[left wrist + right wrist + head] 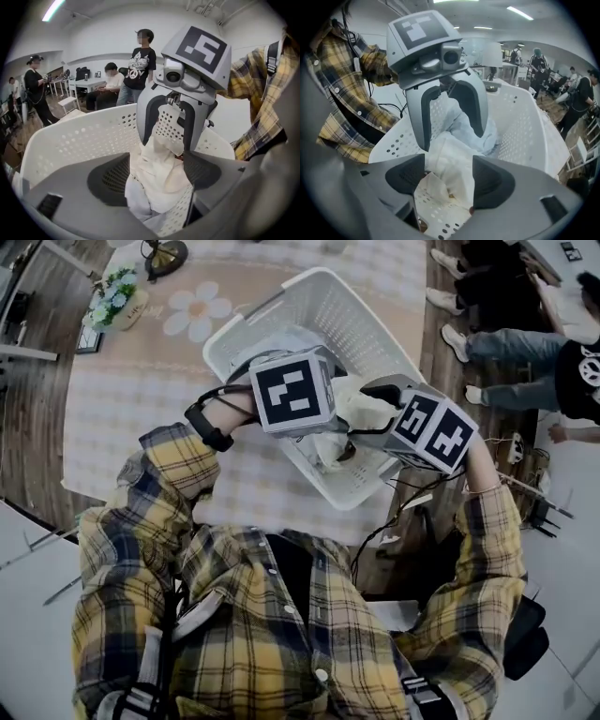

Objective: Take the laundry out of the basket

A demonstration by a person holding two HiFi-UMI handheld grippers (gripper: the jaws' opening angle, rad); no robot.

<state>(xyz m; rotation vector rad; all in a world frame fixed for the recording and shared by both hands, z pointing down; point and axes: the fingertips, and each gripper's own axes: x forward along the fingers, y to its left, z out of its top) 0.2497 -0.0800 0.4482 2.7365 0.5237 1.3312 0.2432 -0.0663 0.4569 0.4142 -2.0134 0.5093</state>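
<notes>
I have the left gripper (157,174) and right gripper (450,177) down in the basket (349,317), fingers (108,180) released either side of the pale laundry (161,154).

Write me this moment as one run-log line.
task: laundry out of basket | left gripper: open, laundry between jaws | right gripper: open, laundry between jaws | laundry: in basket, not gripped

1. The basket (309,279) is smooth white plastic, pierced with small holes.
2. The laundry (161,154) is soft, matt, crumpled cloth.
3. The left claw (157,177) and right claw (449,176) are matt grey plastic with darker, finely textured pads.
4. Checked cloth covers the counter (112,427).
5. The floor (33,399) is wood.
</notes>
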